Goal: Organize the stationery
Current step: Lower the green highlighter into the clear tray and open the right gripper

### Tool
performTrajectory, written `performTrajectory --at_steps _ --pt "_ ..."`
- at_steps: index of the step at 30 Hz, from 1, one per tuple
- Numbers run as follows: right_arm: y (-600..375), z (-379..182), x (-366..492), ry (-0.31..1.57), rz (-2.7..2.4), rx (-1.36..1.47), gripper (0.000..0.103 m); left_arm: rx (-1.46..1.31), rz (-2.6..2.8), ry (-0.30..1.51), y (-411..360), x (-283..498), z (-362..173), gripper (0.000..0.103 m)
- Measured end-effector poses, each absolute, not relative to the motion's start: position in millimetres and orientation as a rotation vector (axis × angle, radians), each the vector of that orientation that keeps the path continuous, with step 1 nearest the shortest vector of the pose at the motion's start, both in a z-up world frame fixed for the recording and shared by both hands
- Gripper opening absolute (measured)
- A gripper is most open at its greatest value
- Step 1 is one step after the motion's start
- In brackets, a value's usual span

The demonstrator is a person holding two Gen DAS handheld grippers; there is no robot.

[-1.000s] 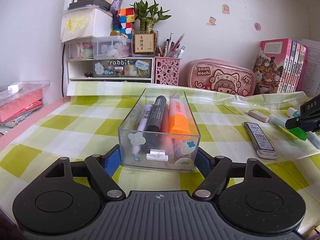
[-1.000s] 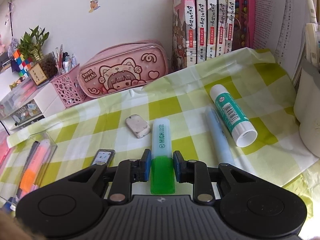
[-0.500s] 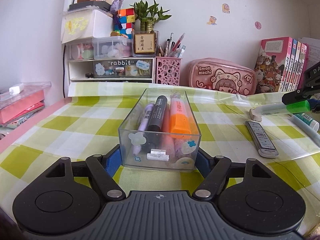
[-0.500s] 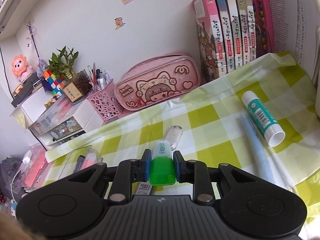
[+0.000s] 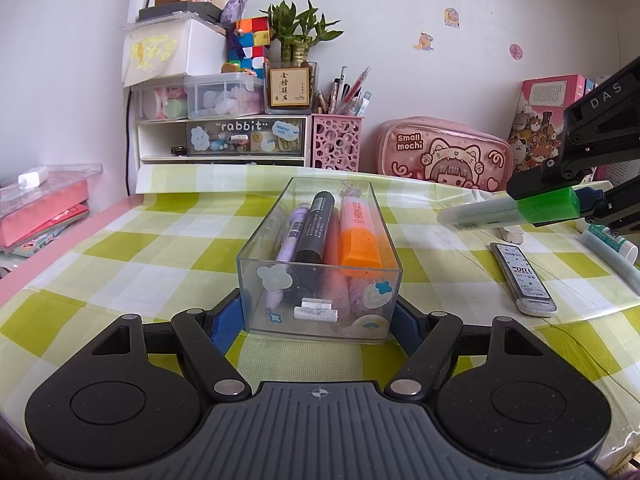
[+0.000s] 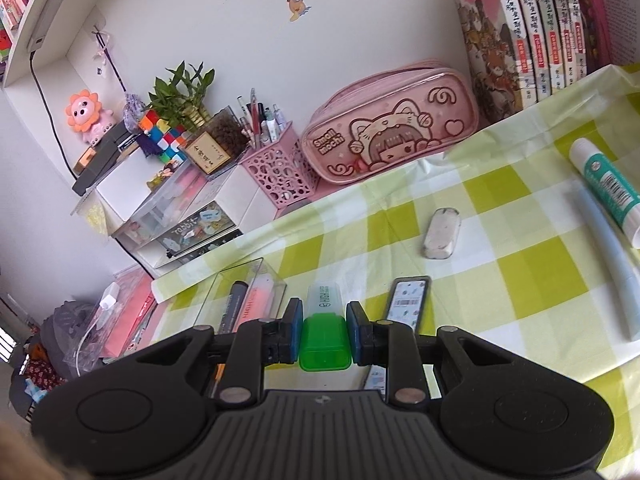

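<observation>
Holding markers, clear box [image 5: 320, 264] sits clamped in left claw [image 5: 318, 316].

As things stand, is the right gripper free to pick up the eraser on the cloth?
Probably not yet: the right gripper is shut on the green highlighter. The eraser itself lies uncovered on the cloth, nothing around it.

Soft, even daylight fills both views; shadows on the checked tablecloth [image 5: 132, 252] are faint. Fisheye bending curves the books [image 6: 528, 28] and darkens the corners. Everything stays sharp, without motion blur.
</observation>
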State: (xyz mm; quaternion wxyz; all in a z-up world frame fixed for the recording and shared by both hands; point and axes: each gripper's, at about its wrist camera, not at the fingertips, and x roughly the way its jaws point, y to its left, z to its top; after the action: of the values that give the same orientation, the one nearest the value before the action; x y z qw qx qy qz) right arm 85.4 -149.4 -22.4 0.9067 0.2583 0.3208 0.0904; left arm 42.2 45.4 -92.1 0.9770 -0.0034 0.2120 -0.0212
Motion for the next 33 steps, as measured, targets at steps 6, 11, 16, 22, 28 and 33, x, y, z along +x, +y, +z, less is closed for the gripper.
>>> performTrajectory --at_steps 6,11,16,22,28,33 --pt "-126 -13 95 0.667 0.251 0.563 0.024 -0.007 -0.043 0.427 46 42 -92 0.074" --pt "-102 0 106 0.66 0.283 0.55 0.024 -0.007 -0.043 0.427 46 42 -92 0.074" --pt "-76 3 124 0.675 0.283 0.523 0.024 -0.008 -0.043 0.427 46 42 -92 0.074" --pt "-52 -2 144 0.705 0.257 0.462 0.024 -0.018 -0.051 0.424 46 42 -92 0.074" --pt "-37 -5 149 0.73 0.266 0.407 0.024 -0.026 -0.058 0.422 46 42 -92 0.074" --pt "-27 -11 150 0.769 0.272 0.375 0.024 -0.029 -0.06 0.421 48 43 -92 0.074"
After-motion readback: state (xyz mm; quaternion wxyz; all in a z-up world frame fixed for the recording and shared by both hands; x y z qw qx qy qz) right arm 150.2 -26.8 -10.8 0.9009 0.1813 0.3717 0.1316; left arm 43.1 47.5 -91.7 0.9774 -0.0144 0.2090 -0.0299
